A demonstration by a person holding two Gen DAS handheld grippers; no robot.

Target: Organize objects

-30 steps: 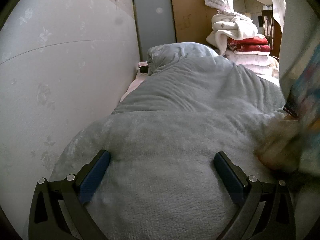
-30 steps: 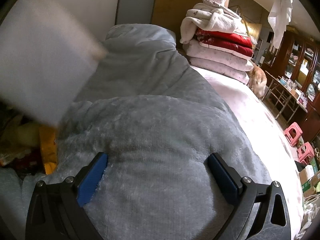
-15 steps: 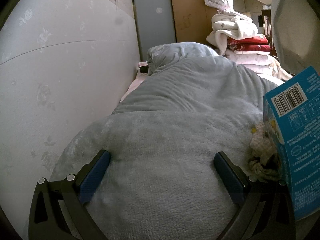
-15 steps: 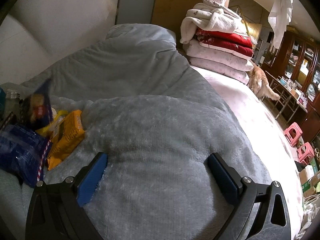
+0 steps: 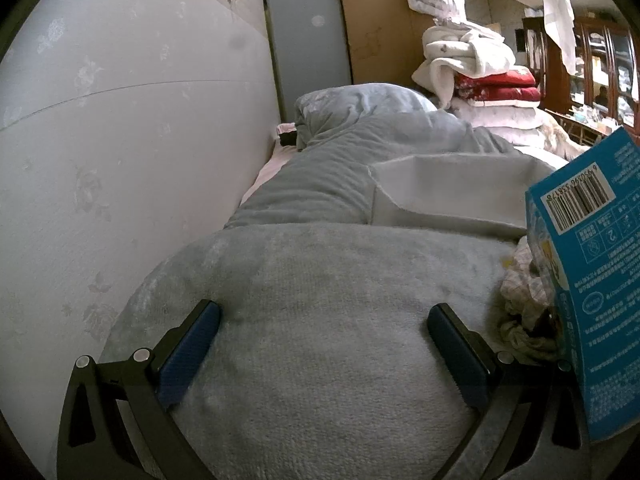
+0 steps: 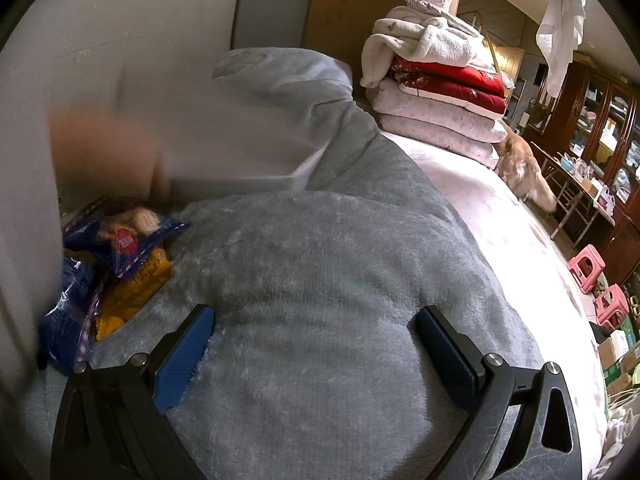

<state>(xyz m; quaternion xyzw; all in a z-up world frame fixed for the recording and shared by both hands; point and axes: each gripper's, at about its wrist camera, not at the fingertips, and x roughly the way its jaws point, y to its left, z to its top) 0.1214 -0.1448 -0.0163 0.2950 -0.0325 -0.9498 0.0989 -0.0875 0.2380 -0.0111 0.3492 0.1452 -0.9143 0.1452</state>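
Observation:
Both grippers rest low over a grey fleece blanket [image 5: 320, 300] on a bed. My left gripper [image 5: 324, 320] is open with only blanket between its fingers. To its right a blue carton with a barcode [image 5: 592, 264] stands tilted beside a crumpled checked cloth [image 5: 520, 292]. A white box [image 5: 448, 192] sits on the blanket beyond. My right gripper [image 6: 312, 324] is open too, with nothing in it. At its left lie blue snack bags [image 6: 120, 240] and a yellow packet [image 6: 132, 292]. A blurred hand [image 6: 104, 152] holds the white box [image 6: 224, 148] above them.
A pale papered wall [image 5: 100, 140] runs along the bed's left side. Folded white and red quilts [image 6: 436, 92] are stacked at the far end. A tan dog [image 6: 524, 172] stands on the pink sheet [image 6: 500, 232]. Pink stools [image 6: 588, 268] and dark cabinets [image 6: 592, 116] are at right.
Snack bags and the blue carton have landed on the blanket between the grippers. A hand now sets the white box down beyond them. Neither gripper has moved.

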